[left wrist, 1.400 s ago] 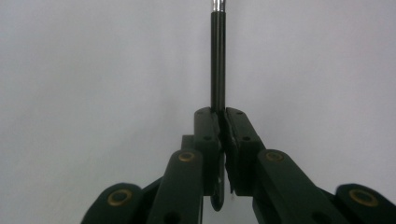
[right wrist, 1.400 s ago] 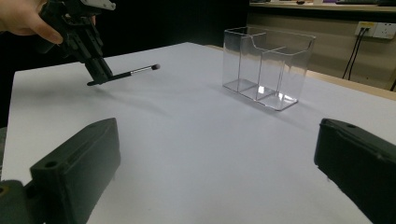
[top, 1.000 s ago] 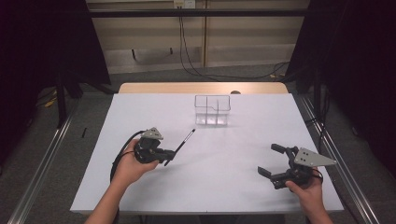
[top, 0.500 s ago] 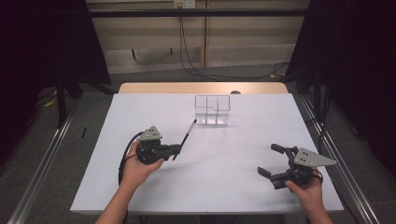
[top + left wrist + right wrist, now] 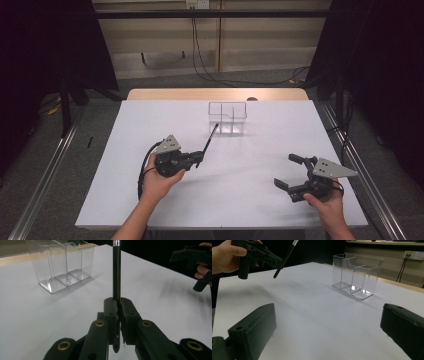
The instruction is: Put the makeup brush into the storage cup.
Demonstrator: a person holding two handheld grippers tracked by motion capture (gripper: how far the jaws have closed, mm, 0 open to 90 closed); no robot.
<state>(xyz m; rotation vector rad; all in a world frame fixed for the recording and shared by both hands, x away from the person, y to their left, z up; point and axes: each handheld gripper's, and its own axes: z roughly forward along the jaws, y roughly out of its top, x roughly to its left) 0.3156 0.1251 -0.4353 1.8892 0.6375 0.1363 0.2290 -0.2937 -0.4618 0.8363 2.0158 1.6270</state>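
The left gripper (image 5: 199, 159) has its fingers clenched on a black pen (image 5: 209, 142) — in the left gripper view the two pads press on the shaft from either side, with the pen (image 5: 116, 270) rising straight out from between them and a short end hanging below the pads. From the high view the pen slants up and away from the gripper toward a clear box (image 5: 228, 118), its far tip just short of the box's near wall; whether tip and box touch cannot be told. The pen is held off the white counter (image 5: 260, 165), as the right gripper view shows, where it (image 5: 287, 256) hangs in the air beside the left hand (image 5: 227, 255).

The box (image 5: 355, 275) stands upright near the far edge of the counter, with partitions dividing it into compartments that look empty.

The right gripper (image 5: 295, 174) sits low near the counter's near right corner — its fingers released and spread wide, nothing between them. It is well apart from the pen and the box.
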